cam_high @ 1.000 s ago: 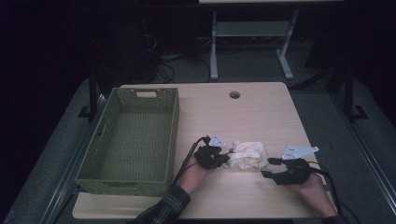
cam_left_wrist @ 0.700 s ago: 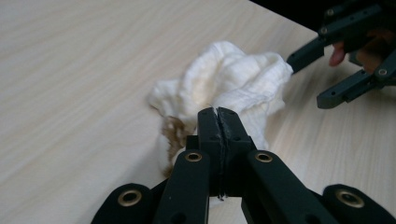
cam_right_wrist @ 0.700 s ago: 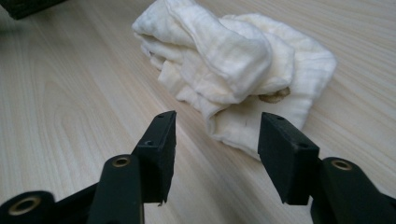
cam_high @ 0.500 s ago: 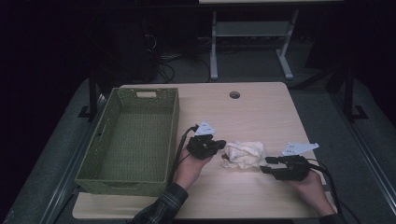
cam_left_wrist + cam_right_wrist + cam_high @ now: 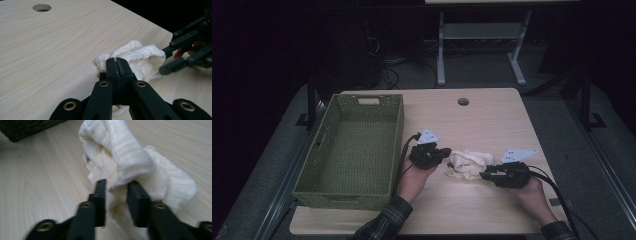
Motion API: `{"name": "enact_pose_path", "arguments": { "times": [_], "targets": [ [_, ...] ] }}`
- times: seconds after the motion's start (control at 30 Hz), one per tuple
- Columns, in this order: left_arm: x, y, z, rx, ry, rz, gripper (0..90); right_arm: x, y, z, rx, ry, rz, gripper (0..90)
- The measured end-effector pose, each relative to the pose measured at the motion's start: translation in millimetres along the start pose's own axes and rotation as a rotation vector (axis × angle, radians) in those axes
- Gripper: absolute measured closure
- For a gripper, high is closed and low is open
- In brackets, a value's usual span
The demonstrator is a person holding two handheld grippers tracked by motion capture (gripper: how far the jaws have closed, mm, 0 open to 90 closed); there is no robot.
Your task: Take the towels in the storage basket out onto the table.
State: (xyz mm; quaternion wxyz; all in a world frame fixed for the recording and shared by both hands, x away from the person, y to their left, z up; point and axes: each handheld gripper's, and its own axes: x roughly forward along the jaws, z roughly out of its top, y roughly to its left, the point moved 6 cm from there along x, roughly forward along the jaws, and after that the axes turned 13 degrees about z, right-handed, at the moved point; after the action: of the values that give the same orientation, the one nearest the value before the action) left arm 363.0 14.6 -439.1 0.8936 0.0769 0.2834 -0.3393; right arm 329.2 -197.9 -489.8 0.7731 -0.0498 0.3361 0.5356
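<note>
A crumpled white cloth [image 5: 469, 165] lies on the pale wooden table [image 5: 492, 120], between my two grippers. My left gripper [image 5: 447, 151] comes in from the left with its jaws shut on the cloth's near edge [image 5: 140, 55]; in the left gripper view [image 5: 116, 60] a scrap of cloth shows under them. My right gripper [image 5: 484, 175] reaches in from the right. Its jaws have just been closing, and in the right gripper view [image 5: 116, 185] a fold of the cloth [image 5: 130, 155] is bunched between the pads. The left gripper view also shows the right gripper [image 5: 163, 60] at the cloth's far side.
A green woven basket [image 5: 362, 192] stands empty on the left half of the table, close to my left hand; its dark corner [image 5: 25, 127] shows in the right gripper view. A round cable hole [image 5: 463, 101] sits near the far edge. Dark floor and a desk frame lie beyond.
The left gripper has drawn up and slightly left with the cloth's edge. The right gripper has slid left to the cloth and narrowed its jaws around a fold.
</note>
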Motion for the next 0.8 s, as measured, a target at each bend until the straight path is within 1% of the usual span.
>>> {"name": "enact_pose_path", "arguments": {
  "times": [0.07, 0.13, 0.17, 0.23, 0.3, 0.33, 0.37, 0.43, 0.57, 0.63, 0.7, 0.73, 0.8],
  "targets": [
    [-0.7, -0.1, 0.7, -0.004, -0.006, -0.004, 89.3, -0.5, -3.0, 1.9, -0.005, -0.002, -0.006, 82.6],
    [-1.7, -0.2, 1.5, -0.008, -0.007, -0.005, 89.3, -5.4, -4.5, 5.3, -0.013, -0.013, -0.014, 86.1],
    [-2.6, -0.1, 2.0, -0.005, -0.007, -0.007, 89.3, -8.7, -4.7, 7.8, -0.014, -0.024, -0.015, 86.7],
    [-4.1, -1.5, 4.3, -0.010, -0.017, -0.014, 89.3, -16.6, -5.4, 13.4, -0.030, -0.030, -0.028, 87.1],
    [-7.0, -3.5, 8.2, -0.005, -0.028, -0.020, 89.3, -25.4, -5.6, 20.2, -0.045, -0.044, -0.037, 87.1],
    [-9.5, -4.6, 11.2, 0.000, -0.035, -0.022, 89.3, -29.8, -6.1, 24.1, -0.056, -0.054, -0.040, 87.1],
    [-11.2, -5.5, 13.9, 0.001, -0.043, -0.024, 89.3, -35.3, -6.6, 28.9, -0.063, -0.063, -0.049, 87.1],
    [-14.0, -6.9, 19.0, -0.002, -0.057, -0.028, 89.3, -41.9, -7.2, 36.0, -0.073, -0.078, -0.050, 87.1],
    [-16.0, -7.5, 23.9, 0.001, -0.069, -0.030, 89.3, -55.9, -7.6, 56.1, -0.101, -0.118, -0.058, 87.1],
    [-14.9, -7.4, 23.2, 0.004, -0.062, -0.029, 89.3, -58.2, -9.5, 64.3, -0.114, -0.122, -0.061, 87.1],
    [-13.8, -7.4, 21.9, 0.002, -0.058, -0.028, 89.3, -55.5, -14.7, 71.4, -0.122, -0.115, -0.061, 87.1],
    [-12.9, -7.4, 20.7, 0.002, -0.053, -0.028, 89.2, -52.4, -18.3, 74.3, -0.121, -0.115, -0.060, 87.1],
    [-11.7, -7.1, 19.1, 0.003, -0.047, -0.026, 89.3, -40.6, -26.5, 79.3, -0.116, -0.105, -0.038, 87.1]
  ]
}}
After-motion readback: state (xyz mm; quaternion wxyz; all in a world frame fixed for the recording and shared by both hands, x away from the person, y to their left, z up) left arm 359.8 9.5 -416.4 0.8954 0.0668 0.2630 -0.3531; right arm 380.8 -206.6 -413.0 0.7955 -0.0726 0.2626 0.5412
